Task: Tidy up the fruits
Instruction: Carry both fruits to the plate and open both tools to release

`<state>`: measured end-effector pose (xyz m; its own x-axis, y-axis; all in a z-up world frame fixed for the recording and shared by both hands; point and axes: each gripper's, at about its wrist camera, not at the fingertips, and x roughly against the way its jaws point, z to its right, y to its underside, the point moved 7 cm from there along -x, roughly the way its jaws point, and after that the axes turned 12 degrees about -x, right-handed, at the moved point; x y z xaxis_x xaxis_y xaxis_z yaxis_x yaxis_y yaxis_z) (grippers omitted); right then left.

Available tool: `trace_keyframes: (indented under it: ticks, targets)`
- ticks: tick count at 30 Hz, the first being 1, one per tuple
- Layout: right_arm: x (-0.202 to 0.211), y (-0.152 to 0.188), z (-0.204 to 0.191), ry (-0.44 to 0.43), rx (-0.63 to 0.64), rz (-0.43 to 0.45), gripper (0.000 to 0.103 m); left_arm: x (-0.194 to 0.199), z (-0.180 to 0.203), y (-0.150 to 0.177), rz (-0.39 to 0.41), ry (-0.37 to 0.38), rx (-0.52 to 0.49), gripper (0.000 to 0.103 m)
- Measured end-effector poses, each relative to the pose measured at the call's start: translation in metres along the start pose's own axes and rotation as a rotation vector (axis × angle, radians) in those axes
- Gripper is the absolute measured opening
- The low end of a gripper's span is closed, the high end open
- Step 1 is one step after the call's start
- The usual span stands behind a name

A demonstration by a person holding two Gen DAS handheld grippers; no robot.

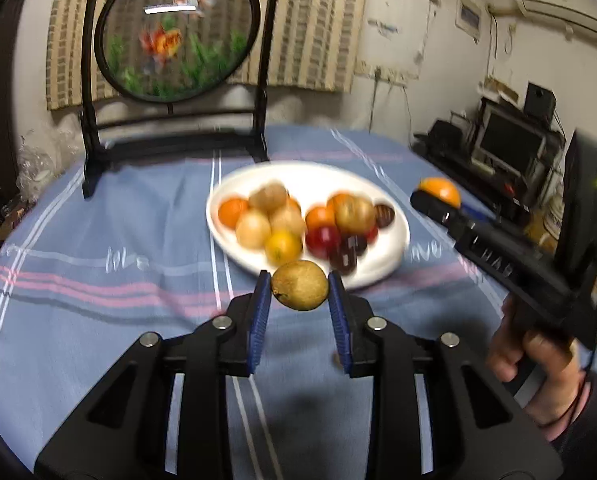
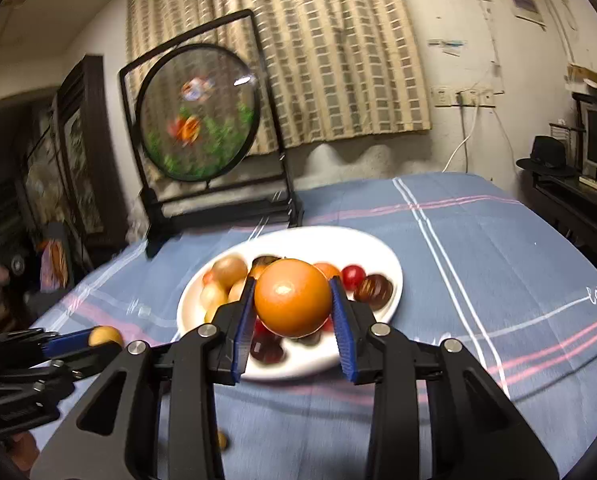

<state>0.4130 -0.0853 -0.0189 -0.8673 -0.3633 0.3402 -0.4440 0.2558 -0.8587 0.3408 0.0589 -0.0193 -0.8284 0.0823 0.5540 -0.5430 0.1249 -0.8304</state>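
Holding a brown fruit [image 1: 300,285] in our left hand-held gripper [image 1: 300,288], we clamp an orange [image 2: 293,298] in the right hand-held gripper [image 2: 293,300]; the plate [image 1: 390,236] lies at twelve o'clock.

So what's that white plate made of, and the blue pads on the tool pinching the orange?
The plate looks like glazed ceramic, perhaps melamine: smooth, uniformly white, faint sheen. The pads of the right tool holding the orange look like ribbed blue rubber or soft plastic, matte with fine ridges; I can't tell which.
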Motion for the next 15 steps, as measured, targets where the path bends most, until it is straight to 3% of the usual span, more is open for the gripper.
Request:
trace_keyframes:
  ticks: [6, 15]
  targets:
    - [-0.046, -0.022, 0.019, 0.017, -0.079, -0.013, 0.036, -0.055, -0.005, -0.06, -0.011, -0.007, -0.009, 0.029]
    - [-0.066, -0.022, 0.052, 0.009, -0.188, -0.097, 0.036, -0.15, 0.001, -0.091, -0.117, -0.06, -0.056, 0.029]
